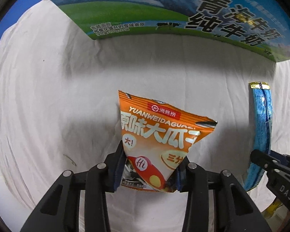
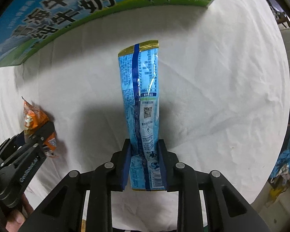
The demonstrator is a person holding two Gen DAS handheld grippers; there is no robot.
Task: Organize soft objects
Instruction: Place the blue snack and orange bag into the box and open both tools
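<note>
Both grippers carried a snack packet above a table draped in a white cloth [image 1: 48, 96], facing a printed milk carton [image 1: 164, 15] that stood at the far edge — presumably the container or backstop toward which the soft items were being sorted. The left gripper [image 1: 151, 166] was pinched on the lower end of an orange sunflower-seed packet [image 1: 158, 133], its blue-padded fingers [image 1: 118, 166] squeezing the pouch inward so that the film puckered into a wedge between them; gripping low left the printed face and the torn, jagged top seal free. The right gripper [image 2: 145, 160] was clamped on the lower part of a long blue packet [image 2: 143, 96], held seam-side toward the camera, its dark blue back seam running lengthwise and a gold crimped seal at the far end. The packet bowed slightly along its length — a sign of a pliant, lightly filled film sleeve rather than a rigid box. Both wrappers were glossy, catching highlights, while the cloth beneath was matte and finely wrinkled. In each view the other gripper appeared at the frame's edge with its packet, the two well apart. Neither packet touched the cloth or the carton; placement seemed not yet begun.
</note>
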